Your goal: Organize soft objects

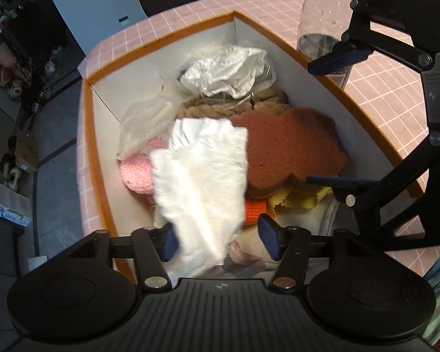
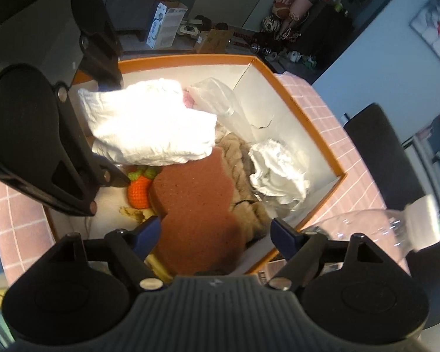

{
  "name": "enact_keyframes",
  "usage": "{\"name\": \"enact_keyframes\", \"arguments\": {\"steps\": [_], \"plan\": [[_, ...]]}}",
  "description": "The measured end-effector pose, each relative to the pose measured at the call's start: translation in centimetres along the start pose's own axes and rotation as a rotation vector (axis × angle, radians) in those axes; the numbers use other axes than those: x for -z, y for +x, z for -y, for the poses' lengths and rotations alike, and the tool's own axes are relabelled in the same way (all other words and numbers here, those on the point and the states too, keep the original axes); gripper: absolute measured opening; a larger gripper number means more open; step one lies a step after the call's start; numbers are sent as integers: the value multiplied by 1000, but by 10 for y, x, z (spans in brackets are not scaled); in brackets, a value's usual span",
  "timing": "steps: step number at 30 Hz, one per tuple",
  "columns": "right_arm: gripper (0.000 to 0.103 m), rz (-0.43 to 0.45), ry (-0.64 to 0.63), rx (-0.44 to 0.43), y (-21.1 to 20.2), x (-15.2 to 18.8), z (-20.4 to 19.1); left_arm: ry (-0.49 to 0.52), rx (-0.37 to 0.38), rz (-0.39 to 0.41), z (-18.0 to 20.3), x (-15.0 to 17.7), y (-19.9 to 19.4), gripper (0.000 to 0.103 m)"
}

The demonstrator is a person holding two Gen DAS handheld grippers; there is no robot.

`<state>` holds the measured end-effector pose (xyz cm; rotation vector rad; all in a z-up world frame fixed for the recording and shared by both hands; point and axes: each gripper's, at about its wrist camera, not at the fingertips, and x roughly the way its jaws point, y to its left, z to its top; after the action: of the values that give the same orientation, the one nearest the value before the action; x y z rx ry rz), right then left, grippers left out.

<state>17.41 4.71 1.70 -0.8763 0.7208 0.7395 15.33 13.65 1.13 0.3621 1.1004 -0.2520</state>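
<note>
**White cloth loose over the box**

The left gripper (image 1: 218, 239) stands wide above the orange-rimmed box (image 1: 86, 135), its pads clear of the blurred white cloth (image 1: 202, 182) that hangs between them over the box's near end. The right gripper (image 2: 217, 239) is spread wide too, empty, above the box's right side. Inside the box a brown sponge (image 1: 290, 149) lies at the middle, with a tan fur piece (image 1: 220, 104) behind it, a white bag (image 1: 228, 72) toward the far corner, a pink knit (image 1: 136, 173) at the left wall and an orange knit (image 1: 255, 209) near the front. A clear bottle (image 1: 322, 17) stands on the pink counter (image 1: 381, 88) just right of the box.
</note>
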Motion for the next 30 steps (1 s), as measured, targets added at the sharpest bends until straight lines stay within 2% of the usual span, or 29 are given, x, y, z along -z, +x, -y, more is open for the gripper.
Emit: {"name": "enact_keyframes", "arguments": {"steps": [2, 8, 15, 22, 26, 30], "plan": [[89, 7, -19, 17, -7, -1, 1, -7, -7, 24, -2, 0, -9, 75], [91, 34, -50, 71, -30, -1, 2, -21, -2, 76, -7, 1, -33, 79], [92, 129, -52, 146, -69, 9, -1, -35, -3, 177, -4, 6, -62, 79], [93, 239, 36, 241, -112, 36, 0, -58, -40, 382, 13, 13, -98, 79], [94, 330, 190, 279, -136, 56, 8, -114, -66, 549, 22, 18, -122, 79], [95, 433, 372, 288, -154, 82, 16, -169, -62, 727, 35, 28, -143, 79]]}}
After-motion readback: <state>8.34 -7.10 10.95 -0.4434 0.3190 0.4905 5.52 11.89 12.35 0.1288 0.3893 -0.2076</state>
